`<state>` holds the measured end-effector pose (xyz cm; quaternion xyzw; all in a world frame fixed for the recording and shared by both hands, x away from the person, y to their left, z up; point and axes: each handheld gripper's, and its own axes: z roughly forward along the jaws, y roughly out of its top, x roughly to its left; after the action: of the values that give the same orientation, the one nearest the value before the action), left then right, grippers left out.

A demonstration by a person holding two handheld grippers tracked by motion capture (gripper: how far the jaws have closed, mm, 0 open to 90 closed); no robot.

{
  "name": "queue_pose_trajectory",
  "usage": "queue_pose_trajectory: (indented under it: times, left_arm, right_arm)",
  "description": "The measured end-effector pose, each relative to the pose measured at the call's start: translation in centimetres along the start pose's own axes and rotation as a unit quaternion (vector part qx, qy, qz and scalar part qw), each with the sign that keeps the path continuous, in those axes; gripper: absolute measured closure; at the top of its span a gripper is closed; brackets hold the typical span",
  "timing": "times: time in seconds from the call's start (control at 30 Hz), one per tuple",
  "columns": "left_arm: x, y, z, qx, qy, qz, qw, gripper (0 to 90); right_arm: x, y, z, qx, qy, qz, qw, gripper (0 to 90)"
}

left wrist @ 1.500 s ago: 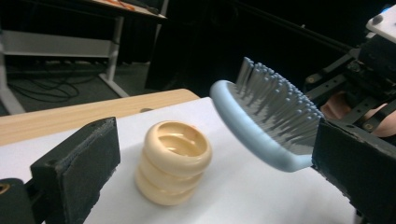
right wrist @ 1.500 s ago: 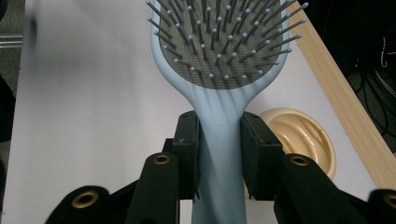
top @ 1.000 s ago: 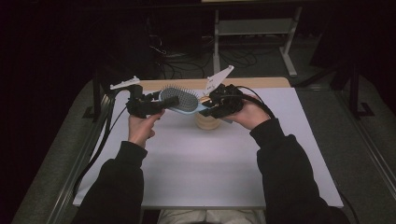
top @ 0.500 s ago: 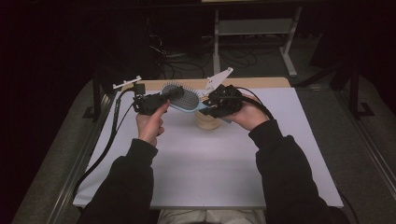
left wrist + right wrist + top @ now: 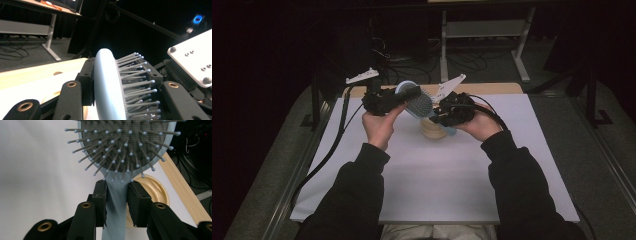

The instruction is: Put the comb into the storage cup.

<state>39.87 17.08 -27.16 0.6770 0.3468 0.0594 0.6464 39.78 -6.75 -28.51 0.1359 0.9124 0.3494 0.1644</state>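
Since the earlier frame the left gripper (image 5: pixel 404 95) has swung right, and its jaws have just been closing; they now pinch the brush (image 5: pixel 418 102) head across back and bristles. The right gripper (image 5: pixel 443 112) clamps the handle (image 5: pixel 116 202) just below the head. So the brush hangs between both hands above the table (image 5: pixel 462 190), over a tan dish (image 5: pixel 434 131) near the far edge. It looks light and stiff; the smooth handle could slip, and the bristles (image 5: pixel 135 80) give, so the back or handle makes the surest hold. In the left gripper view the head is edge-on; in the right gripper view the bristle face is square on, with the dish beneath.
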Motion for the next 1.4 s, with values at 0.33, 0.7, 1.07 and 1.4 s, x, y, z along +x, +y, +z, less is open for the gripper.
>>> queue_pose_trajectory:
  times: [0.33,0.7,1.07,1.4]
  left_arm:
    - [-0.1,1.3,0.2,0.012,0.005,0.017,0.9998,55.1]
    - [0.5,3.3,-0.8,0.019,0.016,0.038,0.999,54.9]
    - [1.0,5.4,-1.4,0.009,0.012,0.058,0.9982,54.8]
    - [0.9,7.5,-0.8,0.009,-0.01,0.067,0.9977,54.7]
  right_arm:
    - [-1.1,-1.4,-0.6,-0.002,-0.004,0.041,0.9991,47.1]
    - [-2.5,-3.7,-1.1,-0.028,-0.001,0.133,0.9907,13.4]
    - [-2.3,-5.9,-1.6,-0.048,-0.01,0.155,0.9868,0.0]
    - [-1.8,-9.1,-2.0,-0.063,-0.005,0.182,0.9812,0.0]
